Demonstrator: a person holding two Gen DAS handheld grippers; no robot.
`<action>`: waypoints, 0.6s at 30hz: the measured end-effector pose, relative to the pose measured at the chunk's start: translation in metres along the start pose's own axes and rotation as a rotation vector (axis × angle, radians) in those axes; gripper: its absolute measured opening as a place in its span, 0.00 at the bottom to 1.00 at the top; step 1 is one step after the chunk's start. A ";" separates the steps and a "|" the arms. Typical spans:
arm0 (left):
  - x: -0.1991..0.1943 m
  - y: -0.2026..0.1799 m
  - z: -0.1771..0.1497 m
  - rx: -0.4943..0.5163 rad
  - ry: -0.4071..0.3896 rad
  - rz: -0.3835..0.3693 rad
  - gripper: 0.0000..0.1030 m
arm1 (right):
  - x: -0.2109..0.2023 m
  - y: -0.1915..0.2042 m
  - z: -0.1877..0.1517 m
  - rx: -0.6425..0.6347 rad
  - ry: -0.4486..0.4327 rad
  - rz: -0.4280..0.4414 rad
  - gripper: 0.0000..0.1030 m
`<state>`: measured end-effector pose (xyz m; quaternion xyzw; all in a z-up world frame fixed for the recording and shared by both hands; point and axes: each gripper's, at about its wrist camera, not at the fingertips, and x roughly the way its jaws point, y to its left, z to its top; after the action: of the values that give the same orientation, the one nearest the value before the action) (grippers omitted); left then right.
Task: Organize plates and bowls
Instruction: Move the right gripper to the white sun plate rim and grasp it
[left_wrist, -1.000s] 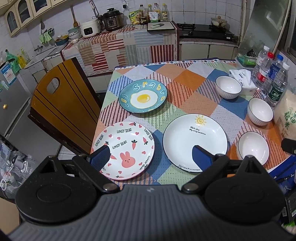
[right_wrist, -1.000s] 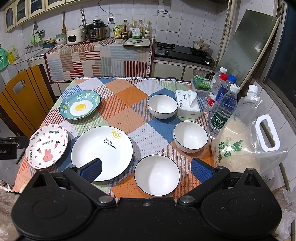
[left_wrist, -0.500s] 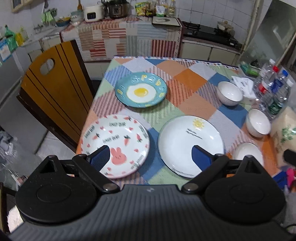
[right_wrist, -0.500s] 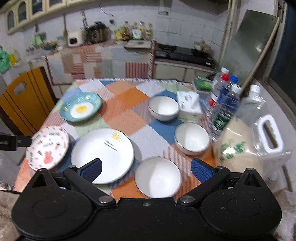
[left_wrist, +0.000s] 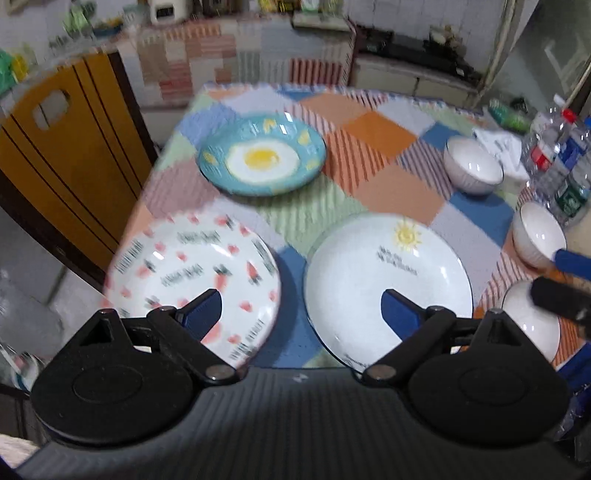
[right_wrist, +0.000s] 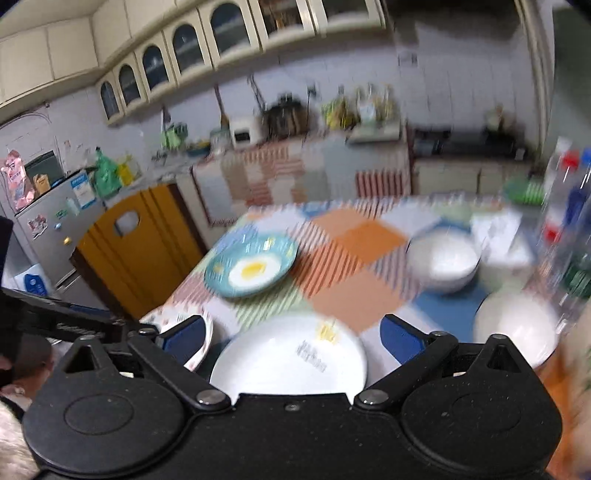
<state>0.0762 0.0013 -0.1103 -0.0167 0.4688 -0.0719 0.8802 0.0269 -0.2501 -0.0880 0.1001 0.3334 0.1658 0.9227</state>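
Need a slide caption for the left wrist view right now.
Open left claw above the bunny plate and sun plate; egg plate behind, bowls at right.

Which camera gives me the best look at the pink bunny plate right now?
The left wrist view. There the pink bunny plate fills the lower left almost whole, blurred, with only its near edge behind the tool's finger. The right wrist view catches just a sliver of it at the lower left, mostly hidden behind that tool's finger.

Table (left_wrist: 373, 184) under a patchwork cloth, set with crockery.
On it lie an egg-print plate (left_wrist: 263, 159), a carrot-print plate (left_wrist: 192, 273), a sun-print plate (left_wrist: 388, 280), three white bowls (left_wrist: 473, 167) and water bottles (left_wrist: 561, 166).
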 end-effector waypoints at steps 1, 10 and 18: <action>0.010 0.000 -0.003 -0.003 0.028 -0.016 0.88 | 0.009 -0.002 -0.006 0.002 0.022 0.011 0.91; 0.058 -0.004 -0.031 -0.004 0.136 -0.071 0.74 | 0.051 0.003 -0.025 -0.175 0.087 -0.045 0.79; 0.075 -0.002 -0.032 -0.016 0.192 -0.105 0.61 | 0.118 -0.052 -0.005 -0.103 0.360 -0.011 0.53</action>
<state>0.0910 -0.0098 -0.1899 -0.0412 0.5499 -0.1155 0.8262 0.1211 -0.2537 -0.1755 0.0196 0.4849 0.1931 0.8528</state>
